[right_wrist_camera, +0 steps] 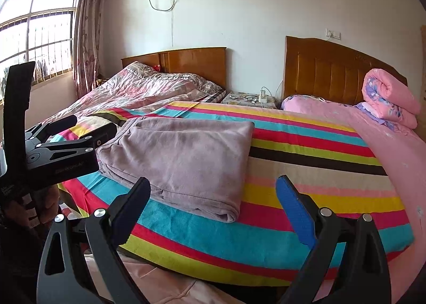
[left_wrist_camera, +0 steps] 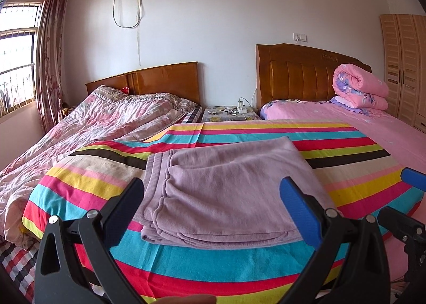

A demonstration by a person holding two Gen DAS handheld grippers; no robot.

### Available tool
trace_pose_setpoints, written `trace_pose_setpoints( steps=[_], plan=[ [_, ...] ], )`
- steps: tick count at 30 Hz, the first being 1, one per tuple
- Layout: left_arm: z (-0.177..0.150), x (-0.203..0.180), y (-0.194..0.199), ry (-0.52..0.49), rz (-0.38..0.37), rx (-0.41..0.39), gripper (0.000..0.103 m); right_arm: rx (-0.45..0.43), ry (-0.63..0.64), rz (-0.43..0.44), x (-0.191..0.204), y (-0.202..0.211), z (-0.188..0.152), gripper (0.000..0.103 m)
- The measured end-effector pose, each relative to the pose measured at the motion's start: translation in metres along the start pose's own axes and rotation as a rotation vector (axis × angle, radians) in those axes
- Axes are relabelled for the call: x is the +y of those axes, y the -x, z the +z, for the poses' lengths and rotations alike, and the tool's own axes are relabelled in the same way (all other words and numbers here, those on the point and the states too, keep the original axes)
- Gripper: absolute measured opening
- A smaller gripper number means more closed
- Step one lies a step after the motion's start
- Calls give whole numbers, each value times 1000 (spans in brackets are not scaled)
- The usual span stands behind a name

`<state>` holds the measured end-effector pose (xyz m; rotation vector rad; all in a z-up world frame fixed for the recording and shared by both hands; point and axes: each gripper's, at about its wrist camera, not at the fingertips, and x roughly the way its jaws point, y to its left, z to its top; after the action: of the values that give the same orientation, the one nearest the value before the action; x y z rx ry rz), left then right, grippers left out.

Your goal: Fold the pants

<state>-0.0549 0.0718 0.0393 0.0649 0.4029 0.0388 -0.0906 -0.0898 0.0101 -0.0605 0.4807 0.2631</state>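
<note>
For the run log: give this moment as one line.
pants: folded, flat on striped sheet | left hand-held gripper: open, empty | right hand-held gripper: open, empty

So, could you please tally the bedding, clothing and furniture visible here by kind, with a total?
Folded lilac pants: 1
Striped sheet: 1
Rolled pink quilt: 1
Floral duvet: 1
Wooden headboards: 2
Nightstand: 1
Wardrobe: 1
Total: 8
</note>
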Motion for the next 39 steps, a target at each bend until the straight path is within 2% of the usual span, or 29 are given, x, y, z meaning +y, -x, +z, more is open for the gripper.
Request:
trace_pose_setpoints(
  steps=[39],
  plan=[
    [-4,1,-1,-3,-1,6,102,16,-2,2,2,-3,-4,92]
  ],
)
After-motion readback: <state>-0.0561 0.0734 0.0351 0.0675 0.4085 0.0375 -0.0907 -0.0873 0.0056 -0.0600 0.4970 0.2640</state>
